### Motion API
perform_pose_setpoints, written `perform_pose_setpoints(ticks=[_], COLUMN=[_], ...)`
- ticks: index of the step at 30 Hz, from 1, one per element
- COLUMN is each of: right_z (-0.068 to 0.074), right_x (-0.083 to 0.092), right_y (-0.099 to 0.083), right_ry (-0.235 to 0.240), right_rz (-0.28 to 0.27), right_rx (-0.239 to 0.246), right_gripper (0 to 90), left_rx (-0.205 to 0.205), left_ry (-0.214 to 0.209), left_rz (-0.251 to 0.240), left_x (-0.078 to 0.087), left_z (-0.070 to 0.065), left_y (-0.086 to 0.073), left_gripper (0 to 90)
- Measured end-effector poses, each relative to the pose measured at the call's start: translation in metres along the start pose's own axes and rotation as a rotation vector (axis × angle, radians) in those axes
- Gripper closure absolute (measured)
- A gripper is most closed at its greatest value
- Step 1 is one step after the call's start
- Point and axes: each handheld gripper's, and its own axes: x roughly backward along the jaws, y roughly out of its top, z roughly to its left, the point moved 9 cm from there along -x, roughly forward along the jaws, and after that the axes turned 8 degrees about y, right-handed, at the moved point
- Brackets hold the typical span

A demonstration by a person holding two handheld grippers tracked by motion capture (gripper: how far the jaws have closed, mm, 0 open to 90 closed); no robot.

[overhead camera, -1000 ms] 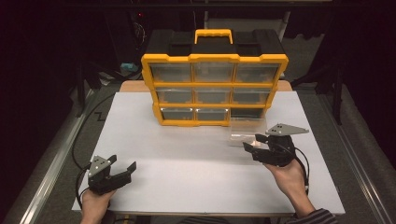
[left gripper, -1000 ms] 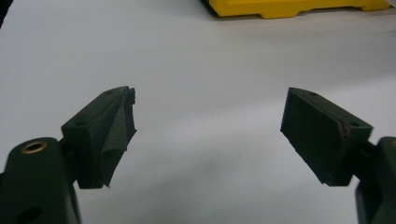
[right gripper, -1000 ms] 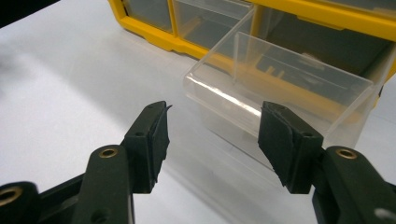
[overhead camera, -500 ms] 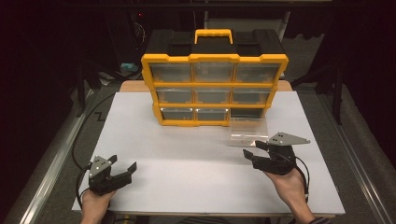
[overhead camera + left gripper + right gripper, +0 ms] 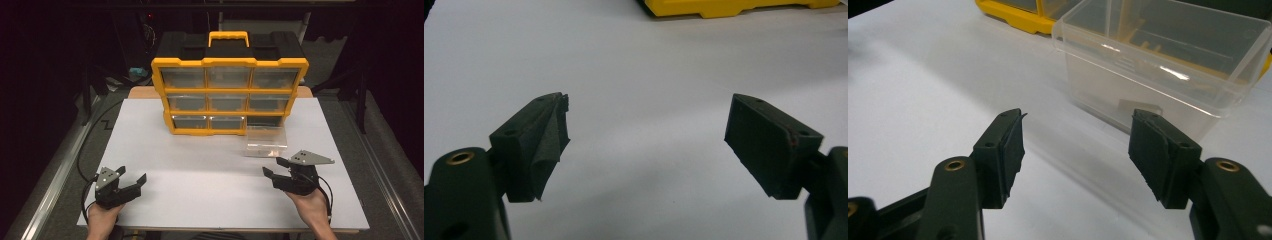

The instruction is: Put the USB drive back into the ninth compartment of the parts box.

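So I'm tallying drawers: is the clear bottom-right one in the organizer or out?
Out. The clear drawer sits on the white table before the organizer, whose bottom-right slot is dark.

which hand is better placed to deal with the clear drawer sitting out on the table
Right. The right hand-held gripper sits just in front of the clear drawer, jaws open and having just widened, nothing between them. The left hand-held gripper rests open at the table's far corner.

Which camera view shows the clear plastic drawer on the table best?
The right gripper view: the clear drawer sits close and large, walls and rim plain. The high view shows the same drawer small, in front of the yellow cabinet. The left gripper view offers nothing of it.
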Motion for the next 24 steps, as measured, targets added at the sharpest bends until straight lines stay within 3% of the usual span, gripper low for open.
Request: perform_pose_setpoints(ticks=[24], right_z=[-0.021], right_x=[0.015], right_y=[-0.025], right_ry=[-0.045], right_rz=[-0.079], right_rx=[-0.036], right_gripper=[32.0], left_rx=[0.005], left_ry=[-0.001], left_rz=[0.002], left_x=[0.001], left_z=[0.000], left_y=[0.000], left_gripper=[18.6])
